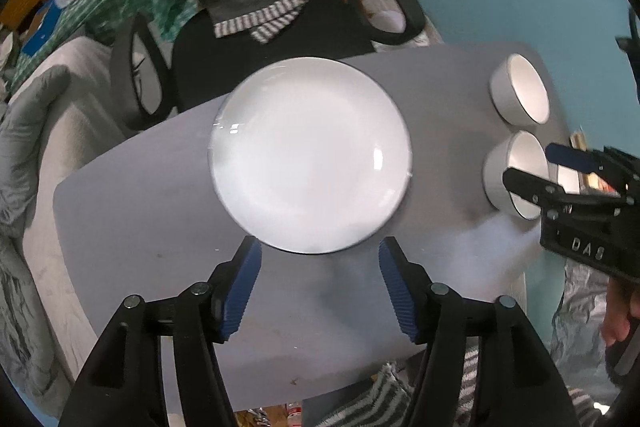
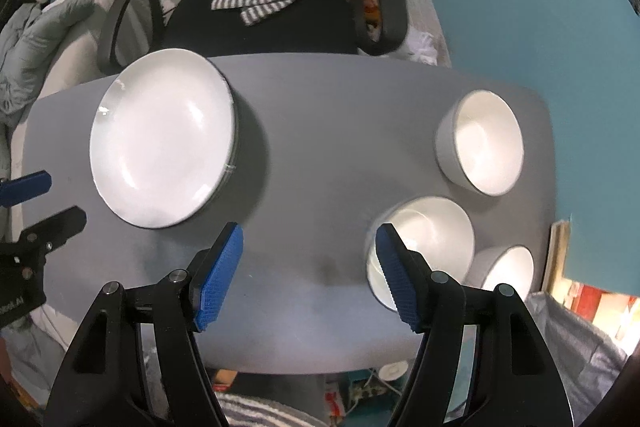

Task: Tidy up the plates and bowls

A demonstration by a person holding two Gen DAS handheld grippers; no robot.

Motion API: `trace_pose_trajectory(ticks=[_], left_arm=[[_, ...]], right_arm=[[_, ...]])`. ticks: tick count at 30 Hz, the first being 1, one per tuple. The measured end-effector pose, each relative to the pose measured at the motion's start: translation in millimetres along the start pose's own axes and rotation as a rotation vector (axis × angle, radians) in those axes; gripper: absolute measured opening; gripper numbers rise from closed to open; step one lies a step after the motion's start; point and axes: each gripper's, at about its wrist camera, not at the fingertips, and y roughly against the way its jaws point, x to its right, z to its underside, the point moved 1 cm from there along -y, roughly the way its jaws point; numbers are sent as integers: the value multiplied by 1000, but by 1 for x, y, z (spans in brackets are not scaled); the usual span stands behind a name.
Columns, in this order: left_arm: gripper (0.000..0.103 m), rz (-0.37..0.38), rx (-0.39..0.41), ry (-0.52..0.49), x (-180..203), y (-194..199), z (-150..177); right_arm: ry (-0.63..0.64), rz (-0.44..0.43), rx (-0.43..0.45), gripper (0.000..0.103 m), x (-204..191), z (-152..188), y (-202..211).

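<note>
With both the left gripper (image 1: 320,259) and right gripper (image 2: 310,251) spread and empty, the glossy white ceramic plates (image 2: 162,143), stacked on the grey tabletop (image 2: 320,131), are judged rigid, slippery, breakable, best pinched at the rim.

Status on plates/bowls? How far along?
Done: plates look stacked at one end of the table. In hand: nothing; left gripper and right gripper are open. Left: three bowls sit separately, unstacked.
</note>
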Motion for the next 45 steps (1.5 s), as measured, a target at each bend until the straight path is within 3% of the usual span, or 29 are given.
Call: trace_pose_trajectory(ticks=[11,22,29,45], left_arm=[[65,26,-35,-66,68,-12,5],[66,65,-58,-28,130,-31,-11],[66,55,-76,18,157,-54,-21],[66,69,-134,119,181,-108,-39]], right_arm=[[-59,-3,-20,68,67,24,7],[-16,8,-30,68,134,35,-3],[-12,-44,-52,68,169,44,-32],[11,-174,-95,68,181,44,-85]])
